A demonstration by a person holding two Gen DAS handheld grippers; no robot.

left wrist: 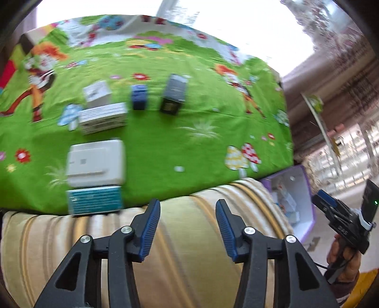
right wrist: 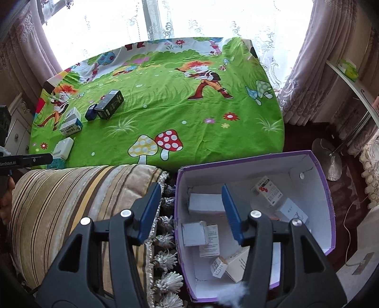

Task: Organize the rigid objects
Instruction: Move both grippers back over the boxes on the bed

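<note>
1. The surface is a bed or table under a bright green cartoon sheet [right wrist: 165,113]: mushrooms, flowers, orange-haired characters. A striped cushion [right wrist: 71,201] with tassels sits against its near edge.
2. Behind it there's a window with lace curtains [right wrist: 189,21], very blown out, and heavier drapes on both sides. A shelf and a metal lamp base [right wrist: 329,158] are off to the right on a dark floor.
3. Small boxes remain on the sheet, grouped toward its left: a black box [right wrist: 110,104], a blue box [right wrist: 91,111] just beside it, then white ones and a teal box [left wrist: 94,200] at the near edge.
4. A purple bin [right wrist: 327,189] sits on the floor right of the cushion, with several white boxes already inside.
5. Left gripper [left wrist: 187,208] hangs over the cushion, jaws apart, nothing between them.
6. Right gripper [right wrist: 190,192] is above the cushion/bin edge, jaws apart too, empty. The left view is pretty blurry.
</note>
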